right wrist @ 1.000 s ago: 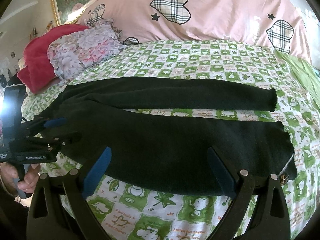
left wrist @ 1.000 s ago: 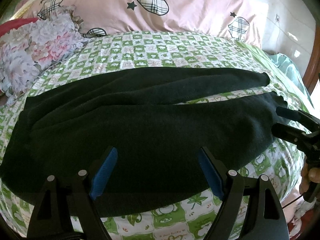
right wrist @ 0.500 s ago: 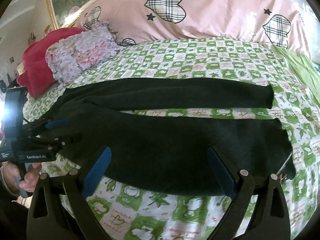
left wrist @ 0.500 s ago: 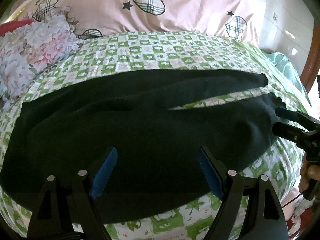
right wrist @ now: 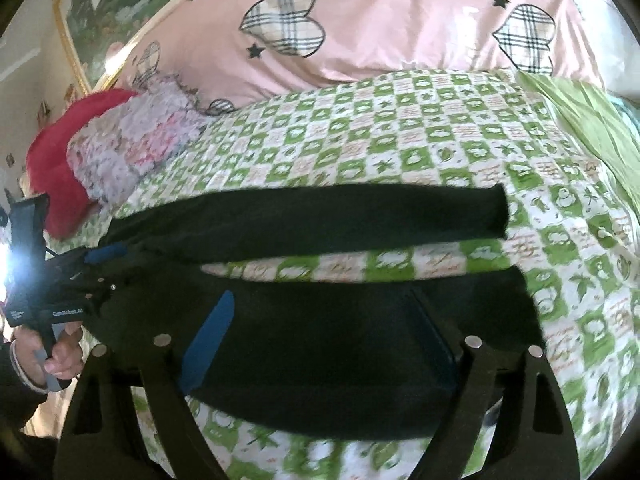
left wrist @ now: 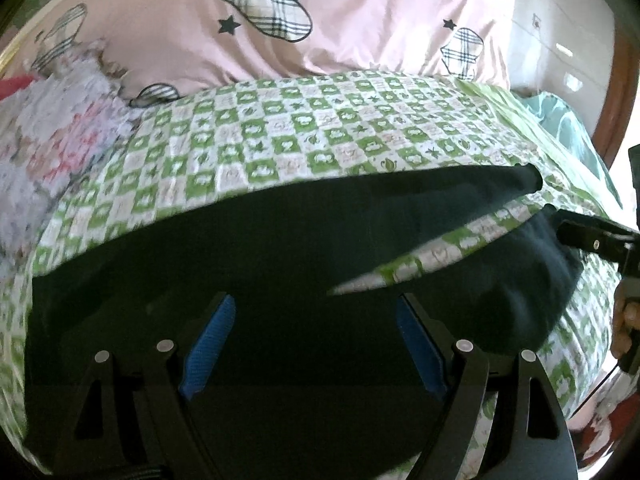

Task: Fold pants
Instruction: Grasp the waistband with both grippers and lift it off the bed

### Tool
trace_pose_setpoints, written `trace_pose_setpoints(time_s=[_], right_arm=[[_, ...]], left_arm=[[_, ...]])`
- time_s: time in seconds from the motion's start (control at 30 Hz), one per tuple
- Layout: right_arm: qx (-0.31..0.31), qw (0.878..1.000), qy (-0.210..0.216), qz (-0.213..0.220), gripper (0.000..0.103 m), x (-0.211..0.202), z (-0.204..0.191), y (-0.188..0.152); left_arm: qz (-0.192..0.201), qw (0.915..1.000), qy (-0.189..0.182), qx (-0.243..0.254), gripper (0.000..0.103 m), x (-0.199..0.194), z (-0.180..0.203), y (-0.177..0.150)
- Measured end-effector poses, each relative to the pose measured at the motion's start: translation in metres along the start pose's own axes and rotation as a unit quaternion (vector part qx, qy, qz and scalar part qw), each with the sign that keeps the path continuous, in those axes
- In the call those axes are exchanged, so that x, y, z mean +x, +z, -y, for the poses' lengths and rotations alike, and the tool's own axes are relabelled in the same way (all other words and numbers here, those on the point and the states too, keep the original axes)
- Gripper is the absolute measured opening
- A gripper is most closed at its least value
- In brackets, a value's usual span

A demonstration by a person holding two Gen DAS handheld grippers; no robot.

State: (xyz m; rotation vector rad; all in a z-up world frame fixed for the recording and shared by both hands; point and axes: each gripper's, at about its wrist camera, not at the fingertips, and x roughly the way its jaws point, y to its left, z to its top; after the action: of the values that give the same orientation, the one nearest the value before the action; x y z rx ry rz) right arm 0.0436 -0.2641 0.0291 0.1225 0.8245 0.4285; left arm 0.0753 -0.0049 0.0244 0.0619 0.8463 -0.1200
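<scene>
Black pants lie spread flat on the green checked bedspread, waist to the left and the two legs running right with a strip of bedspread showing between them. My left gripper is open, its blue pads over the waist end of the near leg. My right gripper is open over the near leg close to its cuff. In the left wrist view the right gripper shows at the cuff end. In the right wrist view the left gripper shows at the waist end.
A pink quilt with plaid hearts lies along the back of the bed. A floral ruffled pillow and a red cushion sit at the left. A plain green sheet lies at the right edge. A framed picture hangs behind.
Both grippers have moved forward and lower over the near pant leg, so the pants fill more of each view. Both stay open. The pants have not moved.
</scene>
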Motion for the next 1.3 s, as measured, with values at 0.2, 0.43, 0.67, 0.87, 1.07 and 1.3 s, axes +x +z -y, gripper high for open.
trace_pose_setpoints(time_s=[0.2,0.43,0.67,0.87,1.07,1.3], right_arm=[[0.043,0.999,-0.006,0.006,0.074,0.003,0.039,0.027],[0.087,0.996,-0.019,0.005,0.067,0.013,0.089,0.062],[0.114,0.993,-0.026,-0.021,0.06,0.033,0.132,0.086],[0.089,0.992,-0.014,-0.083,0.05,0.063,0.136,0.094],[0.047,0.993,-0.021,-0.105,0.018,0.074,0.126,0.101],[0.018,0.996,-0.014,-0.092,0.008,0.067,0.117,0.108]], left_arm=[[-0.006,0.9991,-0.021,0.035,0.082,0.025,-0.004,0.039],[-0.031,0.9942,-0.063,0.081,0.082,0.068,-0.003,0.083],[-0.085,0.9871,-0.093,0.098,0.082,0.126,-0.001,0.112],[-0.131,0.9742,-0.117,0.141,0.082,0.168,0.002,0.124],[-0.178,0.9538,-0.156,0.185,0.073,0.198,0.009,0.124],[-0.174,0.9433,-0.188,0.211,0.007,0.182,0.037,0.115]])
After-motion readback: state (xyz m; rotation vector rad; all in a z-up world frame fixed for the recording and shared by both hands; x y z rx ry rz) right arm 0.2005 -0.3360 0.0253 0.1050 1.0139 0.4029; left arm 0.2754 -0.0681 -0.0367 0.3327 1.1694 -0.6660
